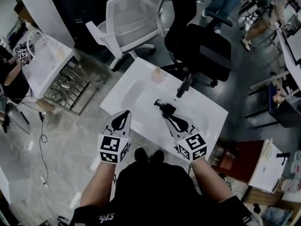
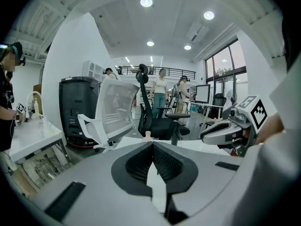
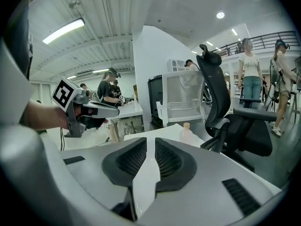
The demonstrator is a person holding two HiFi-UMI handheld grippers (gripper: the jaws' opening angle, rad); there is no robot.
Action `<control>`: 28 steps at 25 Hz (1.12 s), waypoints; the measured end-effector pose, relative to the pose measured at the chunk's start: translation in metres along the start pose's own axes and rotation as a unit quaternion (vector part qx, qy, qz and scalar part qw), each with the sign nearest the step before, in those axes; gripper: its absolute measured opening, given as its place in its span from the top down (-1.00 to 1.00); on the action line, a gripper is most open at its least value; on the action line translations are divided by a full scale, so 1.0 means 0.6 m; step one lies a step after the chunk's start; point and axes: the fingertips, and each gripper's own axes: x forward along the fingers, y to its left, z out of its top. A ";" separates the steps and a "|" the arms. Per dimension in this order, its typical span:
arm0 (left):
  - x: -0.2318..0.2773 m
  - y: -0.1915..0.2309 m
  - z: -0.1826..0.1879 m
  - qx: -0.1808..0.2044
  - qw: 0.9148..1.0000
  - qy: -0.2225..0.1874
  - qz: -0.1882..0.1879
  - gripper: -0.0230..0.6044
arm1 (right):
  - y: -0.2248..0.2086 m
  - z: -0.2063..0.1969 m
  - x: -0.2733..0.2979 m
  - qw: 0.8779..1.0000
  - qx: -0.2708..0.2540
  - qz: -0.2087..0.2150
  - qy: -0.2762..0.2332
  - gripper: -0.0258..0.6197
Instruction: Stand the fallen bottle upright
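Bright ceiling spots [image 2: 146,2] light everything, head view's darker, gripper views fisheye hard (black corners too), white table [image 1: 136,89] glares.

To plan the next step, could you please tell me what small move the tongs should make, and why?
Probably no grasp, just a lift clear of the table: the bottle seems to stand cap-up already near its far edge, the right tongs are slightly open and empty, and the left tongs are shut on nothing.
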 end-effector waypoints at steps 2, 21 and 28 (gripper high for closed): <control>0.005 0.017 -0.003 -0.003 1.000 -0.001 -0.008 0.90 | 0.003 -0.003 0.020 1.000 -0.006 -0.009 0.013 0.68; 0.111 0.098 -0.108 -0.030 0.997 0.056 -0.039 0.90 | -0.103 -0.189 0.283 0.975 -0.074 -0.027 0.208 0.37; 0.170 0.117 -0.130 -0.045 0.995 0.078 -0.033 0.90 | -0.149 -0.273 0.360 0.947 -0.141 -0.007 0.289 0.33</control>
